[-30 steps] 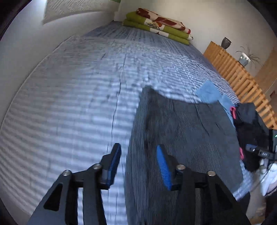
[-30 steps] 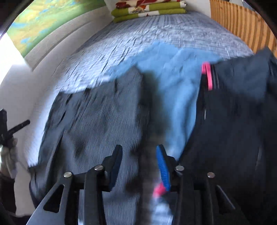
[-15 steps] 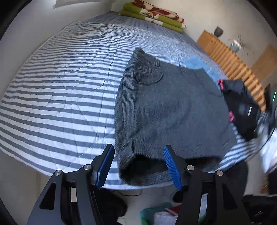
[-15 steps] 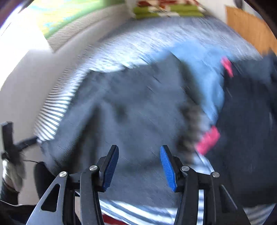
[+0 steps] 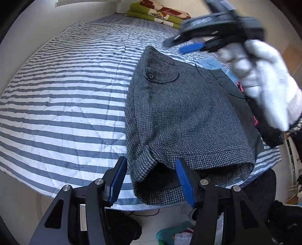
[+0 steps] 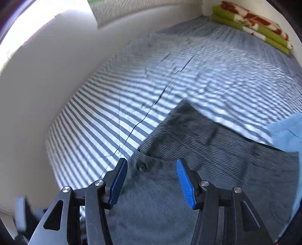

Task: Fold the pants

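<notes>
Striped bed fills both views, white wall on its far-left side, folded green blankets at the head. Pants, grey houndstooth, lie on the bed's near right part, hem end hanging slightly over the near edge. They look already doubled: button pocket faces up at the far end, open leg hem gapes toward the left tool.

Left tool: pads apart, empty, hovering just off the hem with the hem's left corner between the pads but not pinched. Right tool: pads apart, empty, over the pocket end; the button sits just ahead of its left pad. In the left view it shows blurred at top right, held by a white-gloved hand.

Beside the pants on the right: blue cloth partly under them, black garment with pink trim beyond.

Handling, as a judgement: woven fabric, medium weight, soft and floppy, not slippery, not fragile; layers may slide apart if only the top one is pinched. Best grips: both layers at the hem corner with the left tool, waistband corner near the pocket with the right, then bring one end over the other.
</notes>
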Demonstrator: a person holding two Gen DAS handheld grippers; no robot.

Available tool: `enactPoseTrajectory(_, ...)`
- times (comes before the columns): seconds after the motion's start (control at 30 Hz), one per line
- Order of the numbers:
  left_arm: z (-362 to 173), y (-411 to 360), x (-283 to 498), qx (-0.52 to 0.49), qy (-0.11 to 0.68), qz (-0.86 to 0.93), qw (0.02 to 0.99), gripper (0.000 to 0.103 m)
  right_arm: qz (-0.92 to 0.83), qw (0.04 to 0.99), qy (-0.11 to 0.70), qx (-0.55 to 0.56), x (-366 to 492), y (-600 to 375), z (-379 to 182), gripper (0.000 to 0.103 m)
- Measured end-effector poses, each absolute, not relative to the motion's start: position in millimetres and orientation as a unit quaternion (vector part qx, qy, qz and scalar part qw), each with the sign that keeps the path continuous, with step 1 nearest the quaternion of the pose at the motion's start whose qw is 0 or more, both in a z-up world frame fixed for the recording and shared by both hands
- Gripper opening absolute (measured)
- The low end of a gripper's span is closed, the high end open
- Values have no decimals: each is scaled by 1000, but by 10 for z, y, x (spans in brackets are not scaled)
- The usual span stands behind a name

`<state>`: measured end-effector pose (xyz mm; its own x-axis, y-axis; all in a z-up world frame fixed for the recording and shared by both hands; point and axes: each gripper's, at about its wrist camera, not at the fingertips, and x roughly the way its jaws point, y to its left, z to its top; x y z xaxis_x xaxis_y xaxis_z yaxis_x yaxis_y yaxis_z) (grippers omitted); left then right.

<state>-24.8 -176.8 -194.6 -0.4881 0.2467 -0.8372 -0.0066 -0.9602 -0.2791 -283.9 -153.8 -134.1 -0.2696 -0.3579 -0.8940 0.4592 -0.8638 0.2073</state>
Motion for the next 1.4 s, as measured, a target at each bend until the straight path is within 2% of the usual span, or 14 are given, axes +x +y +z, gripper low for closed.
enactPoseTrajectory(0.13, -1729, -1886, -236, -479, -132, 864, 74, 57, -787, 245, 24, 565, -2833, -1413, -1497, 50)
enactPoseTrajectory(0.3, -1496, -1827, -422, -465, -111, 876, 60, 62, -828, 200, 62, 521, -2528, -1102, -1239, 50)
enactPoseTrajectory(0.43, -1352, -1671, -618, -455, -106, 883, 49, 64, -845, 173, 27, 505, -2317, -725, -1077, 50)
enactPoseTrajectory(0.5, -1253, -1555, -705, -445, -103, 889, 43, 69, -855, 159, 14, 493, -2207, -539, -995, 50)
enactPoseTrajectory(0.87, -951, -1001, -806, -429, -53, 900, 65, 76, -872, 146, 16, 468, -1857, -72, -763, 52)
enactPoseTrajectory(1.1, -1327, -1412, -328, -460, -49, 884, 68, 76, -840, 196, 21, 505, -2372, -671, -955, 55)
enactPoseTrajectory(1.2, -1526, -1505, -206, -476, -59, 874, 82, 76, -822, 210, 17, 530, -2689, -1056, -1148, 55)
enactPoseTrajectory(1.27, -1631, -1489, -217, -478, -39, 874, 78, 75, -811, 207, 18, 548, -2908, -1340, -1345, 55)
enactPoseTrajectory(1.4, -1797, -1512, -256, -483, -33, 871, 87, 62, -783, 201, 15, 589, -3160, -1700, -1724, 55)
